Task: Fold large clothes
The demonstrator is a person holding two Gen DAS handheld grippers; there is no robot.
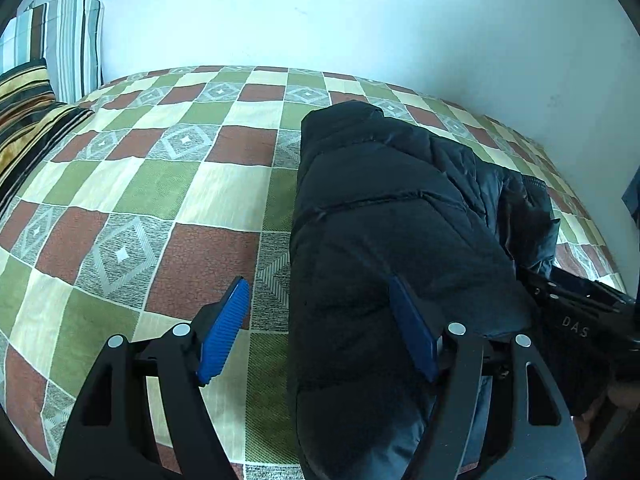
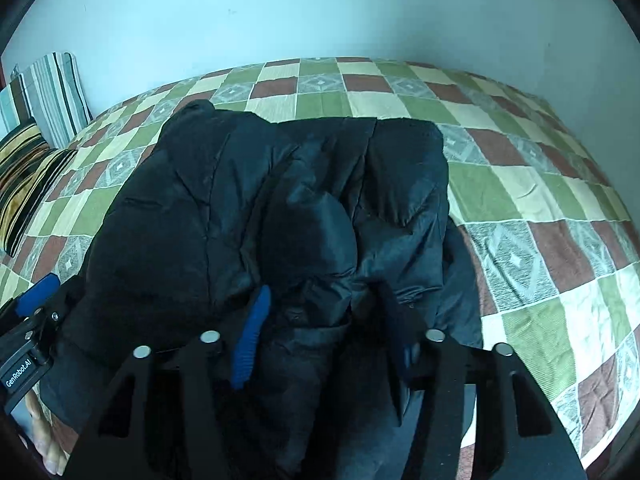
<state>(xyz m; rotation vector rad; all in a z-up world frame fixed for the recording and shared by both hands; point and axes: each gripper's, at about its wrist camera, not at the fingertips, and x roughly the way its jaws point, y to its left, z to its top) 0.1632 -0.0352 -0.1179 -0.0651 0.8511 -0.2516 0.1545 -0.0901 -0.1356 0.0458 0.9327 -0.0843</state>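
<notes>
Pale blue wall behind one checked bed [image 1: 160,184], two striped pillows [image 1: 68,44] at its head. One black jacket [image 2: 260,208] lies bunched on it. Left gripper [image 1: 316,328] gapes wide at its edge; right gripper [image 2: 328,332] spread over its folds.

A home bedroom: a bed under a green, cream and brown checked cotton bedspread [image 1: 168,200], striped pillows [image 1: 72,44] against a plain pale wall [image 1: 360,20].

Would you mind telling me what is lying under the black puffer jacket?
The black puffer jacket lies on a checked bedspread of green, cream and brown squares, visible all around it. Whatever lies directly beneath the jacket is covered and cannot be seen.
</notes>
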